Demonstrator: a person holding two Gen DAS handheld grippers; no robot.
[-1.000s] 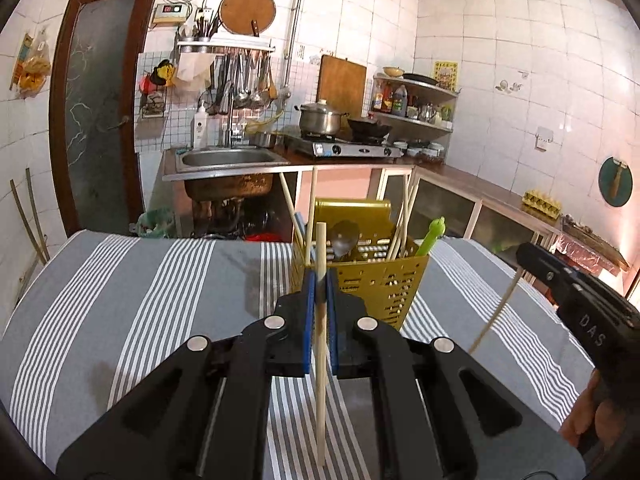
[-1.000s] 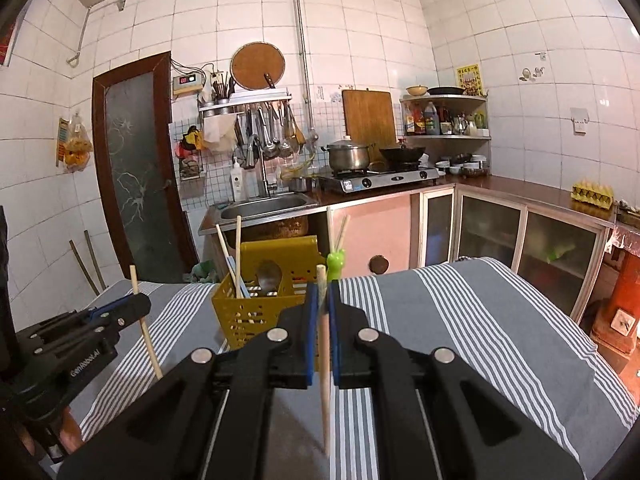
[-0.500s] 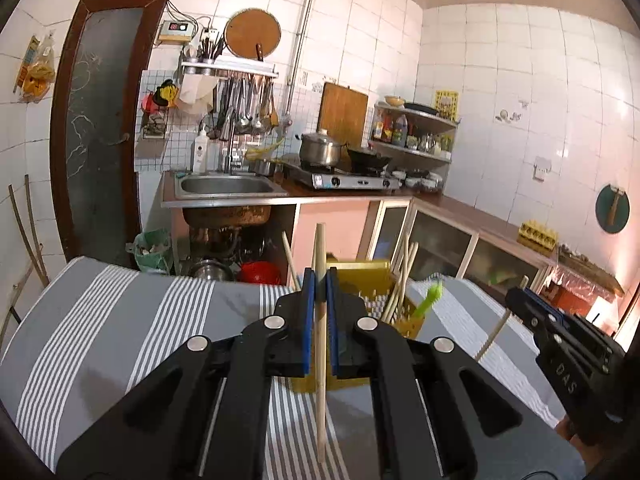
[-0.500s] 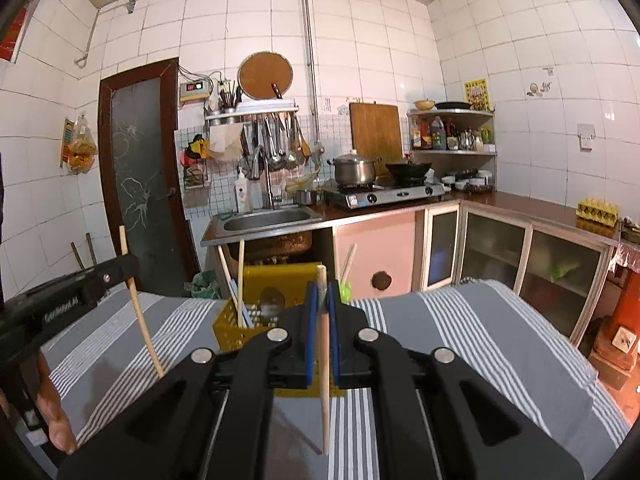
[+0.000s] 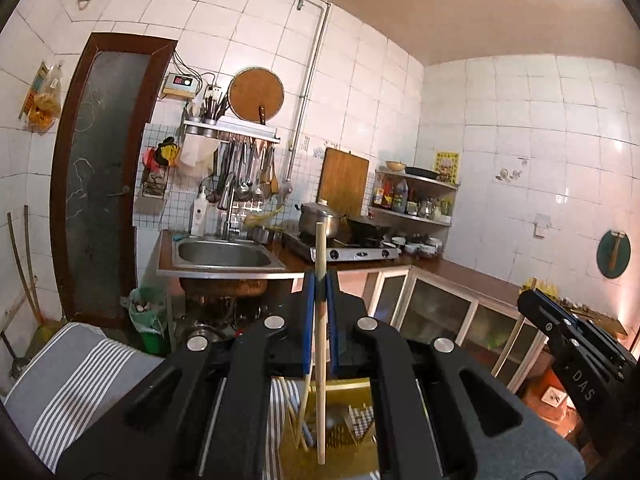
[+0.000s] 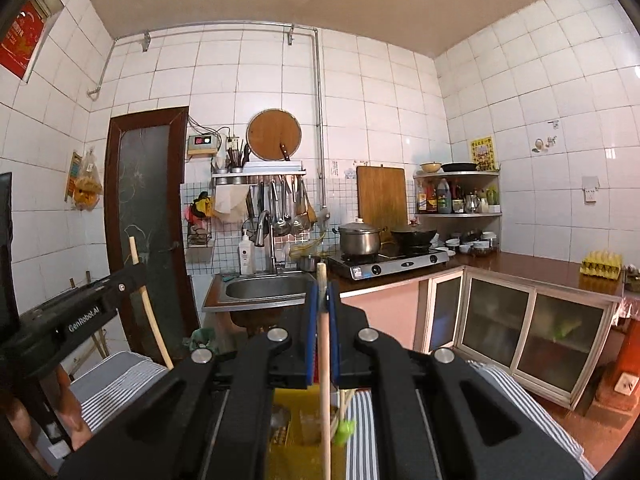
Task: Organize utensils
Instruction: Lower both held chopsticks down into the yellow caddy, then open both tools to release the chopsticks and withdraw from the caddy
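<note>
Chopsticks are held upright in both tools above a yellow perforated utensil basket (image 5: pixel 352 400) on a desk covered with a grey striped cloth (image 5: pixel 80 376). One wooden chopstick (image 5: pixel 320 320) is pinched between the blue pads of the left tool (image 5: pixel 320 304), its lower end hanging over the basket's open top; a second chopstick (image 6: pixel 325 360) is pinched the same way by the right tool (image 6: pixel 323 312), its tip also over the basket, beside a green-tipped utensil (image 6: pixel 345 428) already stored there. Other sticks and utensils are seen standing inside the basket in the left wrist view.

Compared with the views a second ago, both tools have been raised and brought forward: the basket, then seen in full ahead of the fingers, is now glimpsed only below and between them, and much more wall and ceiling is shown. The grip on each chopstick is unchanged. It is judged that both sticks have been carried over the container and that lowering and release are what is left for this pair.

Beyond the desk, a steel sink (image 6: pixel 264 288), a hob with a lidded pot (image 6: pixel 358 238) and glass-fronted cabinets (image 6: pixel 532 332) are visible against white tiles.
</note>
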